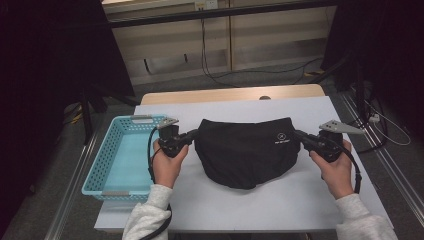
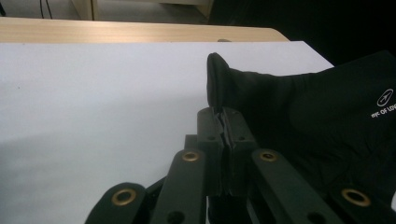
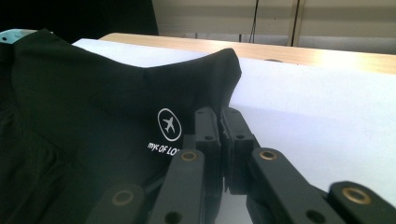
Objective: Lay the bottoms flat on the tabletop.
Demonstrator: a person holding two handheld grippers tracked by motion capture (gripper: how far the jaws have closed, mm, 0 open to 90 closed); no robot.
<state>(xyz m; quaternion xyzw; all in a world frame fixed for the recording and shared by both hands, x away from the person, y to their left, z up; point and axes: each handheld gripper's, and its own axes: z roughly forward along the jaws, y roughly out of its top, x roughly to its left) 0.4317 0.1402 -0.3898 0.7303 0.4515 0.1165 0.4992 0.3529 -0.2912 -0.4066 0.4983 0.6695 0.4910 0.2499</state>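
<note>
A black fabric garment [image 1: 245, 152] lies at the centre of the white-covered bench [image 1: 280, 205], its upper corners drawn toward 9 and 3 o'clock. The left tongs [image 1: 192, 135] pinch the corner at 9 o'clock, jaws closed on the cloth; the right tongs [image 1: 299, 134] pinch the corner at 3 o'clock in the same way. Near the right corner a white print shows an aeroplane in a circle [image 3: 169, 124] above lettering that reads "myc OF LO", the rest hidden by the tongs. A light blue perforated plastic basket [image 1: 112, 145] stands at 9 o'clock, just beside the left hand [image 1: 167, 165].
</note>
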